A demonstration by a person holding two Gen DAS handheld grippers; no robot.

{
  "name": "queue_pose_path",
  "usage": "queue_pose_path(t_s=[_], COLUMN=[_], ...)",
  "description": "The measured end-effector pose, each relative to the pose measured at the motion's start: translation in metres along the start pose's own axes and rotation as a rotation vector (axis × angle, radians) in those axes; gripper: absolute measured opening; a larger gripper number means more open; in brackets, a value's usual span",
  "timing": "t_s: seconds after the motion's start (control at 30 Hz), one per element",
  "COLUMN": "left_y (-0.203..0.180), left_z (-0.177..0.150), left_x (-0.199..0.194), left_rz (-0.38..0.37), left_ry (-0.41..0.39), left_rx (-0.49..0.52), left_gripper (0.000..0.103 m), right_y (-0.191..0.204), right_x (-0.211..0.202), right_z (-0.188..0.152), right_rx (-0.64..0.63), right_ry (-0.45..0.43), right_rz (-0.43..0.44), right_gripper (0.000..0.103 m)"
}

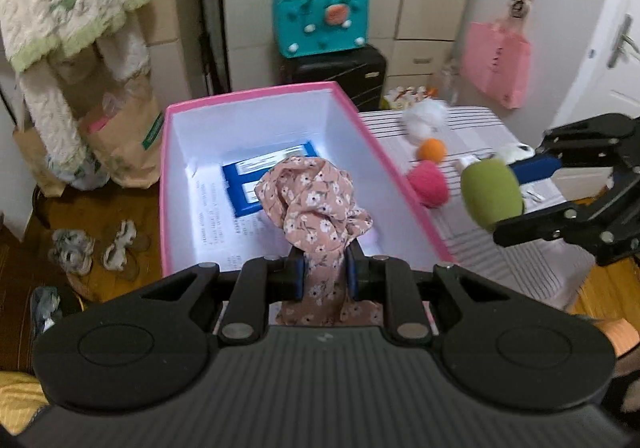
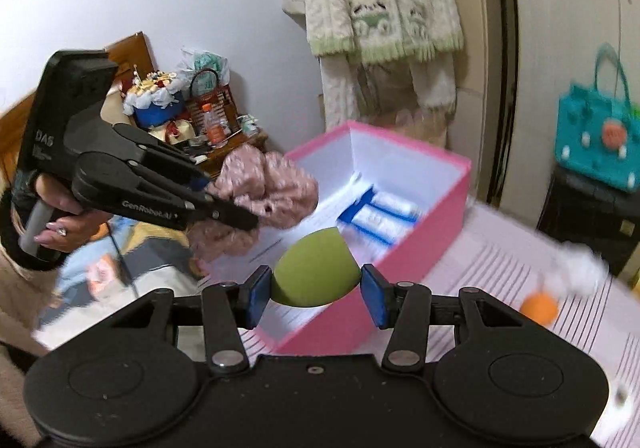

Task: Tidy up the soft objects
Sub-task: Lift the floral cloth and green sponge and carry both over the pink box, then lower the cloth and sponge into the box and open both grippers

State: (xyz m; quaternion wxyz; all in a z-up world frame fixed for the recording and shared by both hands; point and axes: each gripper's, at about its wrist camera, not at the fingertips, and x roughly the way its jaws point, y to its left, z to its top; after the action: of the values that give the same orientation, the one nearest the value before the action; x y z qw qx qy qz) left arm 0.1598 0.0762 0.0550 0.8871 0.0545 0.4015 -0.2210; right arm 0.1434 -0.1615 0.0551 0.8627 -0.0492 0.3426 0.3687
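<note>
My left gripper (image 1: 323,272) is shut on a pink floral cloth (image 1: 312,203) and holds it above the near end of an open pink box (image 1: 256,95) with white walls. In the right wrist view the left gripper (image 2: 244,219) and the cloth (image 2: 268,187) hang over the box's (image 2: 424,244) left side. My right gripper (image 2: 316,288) is shut on a green egg-shaped sponge (image 2: 316,268), just above the box's near wall. In the left wrist view the right gripper (image 1: 532,195) holds the sponge (image 1: 490,193) to the right of the box.
A pink ball (image 1: 428,183), an orange ball (image 1: 432,149) and a white fluffy ball (image 1: 424,119) lie on the striped surface (image 1: 480,248) right of the box. Blue-and-white papers (image 1: 272,175) lie in the box. A teal bag (image 1: 320,23) sits on a black case behind.
</note>
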Motion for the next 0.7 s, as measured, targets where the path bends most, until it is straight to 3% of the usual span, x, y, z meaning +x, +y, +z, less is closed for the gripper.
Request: queue_pose_path(t_s=[0.13,0.27,0.37,0.7], left_y=[0.015,0.020,0.025,0.035], left_z=[0.013,0.020,0.025,0.042], left_x=[0.020,0.045,0.063,0.101], left_rz=[0.017,0.110,0.137,0.222], left_ry=[0.043,0.057,0.069,0.168], left_rx=[0.003,0.053,0.071,0.133], left_gripper=[0.019,0.019,0.020,0.021], right_y=[0.000,-0.008,-0.016,-0.034], right_x=[0.024,0.049,0.067,0.124], right_z=[0.020,0.036,0.044,0.065], right_rx=[-0.085,-0.107,-0.117,-0.147], right_ry=[0.003,0.028,0.062,0.184], right_rz=[-0.078,-0.098,-0.113,-0.098], right_gripper=[0.054,0.054,0.054,0.054])
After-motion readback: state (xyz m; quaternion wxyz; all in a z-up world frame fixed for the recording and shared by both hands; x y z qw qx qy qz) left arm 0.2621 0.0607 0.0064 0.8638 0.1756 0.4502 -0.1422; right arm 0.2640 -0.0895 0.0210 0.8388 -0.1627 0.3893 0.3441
